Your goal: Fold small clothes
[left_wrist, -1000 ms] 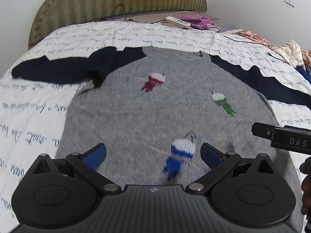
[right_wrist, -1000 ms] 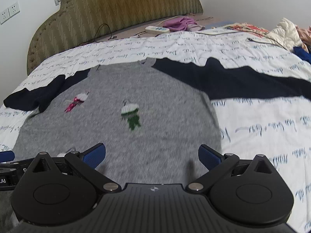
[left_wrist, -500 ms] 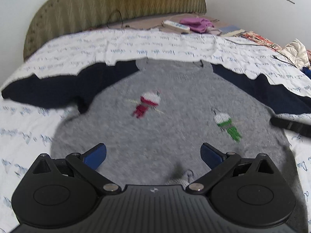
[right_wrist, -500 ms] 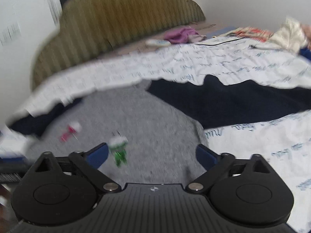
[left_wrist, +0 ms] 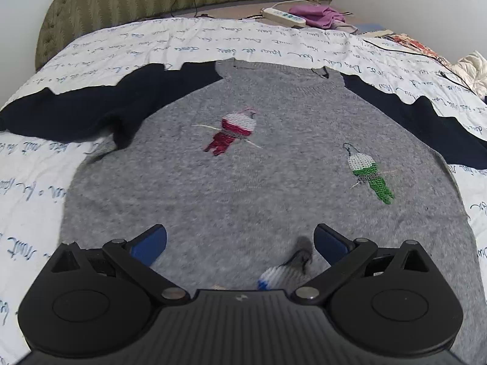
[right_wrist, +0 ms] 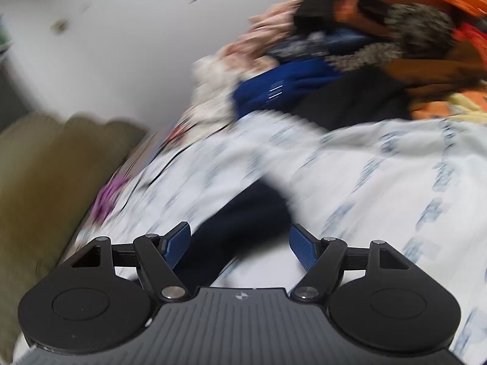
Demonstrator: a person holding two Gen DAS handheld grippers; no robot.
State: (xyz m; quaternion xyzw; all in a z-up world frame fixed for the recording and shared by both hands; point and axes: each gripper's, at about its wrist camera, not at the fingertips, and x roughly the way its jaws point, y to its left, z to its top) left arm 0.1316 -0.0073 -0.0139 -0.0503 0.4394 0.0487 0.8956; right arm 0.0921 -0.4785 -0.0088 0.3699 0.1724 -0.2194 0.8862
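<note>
Right gripper has swung from the sweater body to its navy sleeve, fingers narrowing, gripping nothing.
Left gripper hovers wide open over the grey sweater lying flat on the bed.

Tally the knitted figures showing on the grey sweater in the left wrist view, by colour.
Red-and-white knitted figure: 1
Green-and-white knitted figure: 1
Blue-and-white knitted figure, partly hidden behind the gripper body: 1
Total: 3, all on the grey knitted sweater with navy sleeves.
</note>
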